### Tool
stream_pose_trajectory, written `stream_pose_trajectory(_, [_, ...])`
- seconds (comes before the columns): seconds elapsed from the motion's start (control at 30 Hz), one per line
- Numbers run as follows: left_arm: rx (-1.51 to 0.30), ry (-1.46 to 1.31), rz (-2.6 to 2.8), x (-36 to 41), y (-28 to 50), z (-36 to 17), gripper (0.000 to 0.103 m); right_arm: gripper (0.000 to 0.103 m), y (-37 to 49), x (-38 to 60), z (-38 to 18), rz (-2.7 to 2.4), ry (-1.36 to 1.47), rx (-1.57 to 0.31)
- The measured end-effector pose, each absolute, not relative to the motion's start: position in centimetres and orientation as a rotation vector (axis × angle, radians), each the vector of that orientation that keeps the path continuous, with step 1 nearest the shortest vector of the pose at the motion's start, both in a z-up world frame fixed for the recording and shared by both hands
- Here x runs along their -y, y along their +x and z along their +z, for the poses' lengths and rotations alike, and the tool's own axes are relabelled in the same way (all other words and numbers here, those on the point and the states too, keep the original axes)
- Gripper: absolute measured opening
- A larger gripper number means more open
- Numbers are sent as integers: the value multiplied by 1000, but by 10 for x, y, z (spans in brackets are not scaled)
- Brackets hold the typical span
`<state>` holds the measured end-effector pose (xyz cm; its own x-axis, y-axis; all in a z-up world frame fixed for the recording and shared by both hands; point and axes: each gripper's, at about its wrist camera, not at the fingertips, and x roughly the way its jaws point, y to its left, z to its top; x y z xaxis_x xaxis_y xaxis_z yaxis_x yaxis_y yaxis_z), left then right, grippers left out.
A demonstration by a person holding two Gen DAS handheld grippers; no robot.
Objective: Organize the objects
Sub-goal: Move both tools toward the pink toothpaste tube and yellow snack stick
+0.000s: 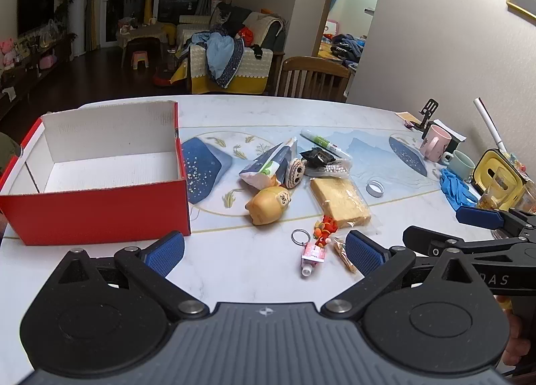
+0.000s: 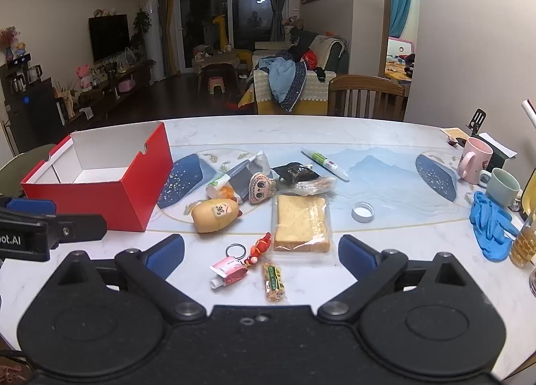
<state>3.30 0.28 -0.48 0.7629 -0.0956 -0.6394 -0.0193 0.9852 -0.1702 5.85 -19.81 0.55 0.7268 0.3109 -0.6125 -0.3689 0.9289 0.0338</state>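
An open red box (image 1: 100, 214) (image 2: 134, 197) with a white, empty inside stands on the table's left. To its right lies a pile: a yellow squishy toy (image 1: 268, 207) (image 2: 216, 215), bagged bread (image 1: 340, 200) (image 2: 301, 222), a doll-face charm (image 1: 295, 172) (image 2: 259, 187), a snack bag (image 1: 268, 164), a white marker (image 1: 325, 143) (image 2: 325, 164), a black packet (image 2: 294, 173), a small pink tube on a key ring (image 1: 311, 256) (image 2: 227, 271), a red trinket (image 1: 324, 231) and a small snack pack (image 2: 274, 282). My left gripper (image 1: 264, 254) and right gripper (image 2: 261, 256) are open and empty, just short of the pile.
A white bottle cap (image 1: 376, 188) (image 2: 362, 211) lies right of the bread. At the far right stand a pink mug (image 2: 474, 164), a green mug (image 2: 502, 189), blue gloves (image 2: 492, 227) and a glass of amber drink (image 2: 524, 244). A wooden chair (image 2: 366, 97) stands behind the table.
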Motion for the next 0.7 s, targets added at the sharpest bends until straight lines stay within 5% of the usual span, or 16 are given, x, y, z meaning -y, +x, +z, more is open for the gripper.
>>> stream_pose_trajectory(0.7, [-697,-136,-42,0,54,-9,103,97,78,190,-3,388,-118,-673])
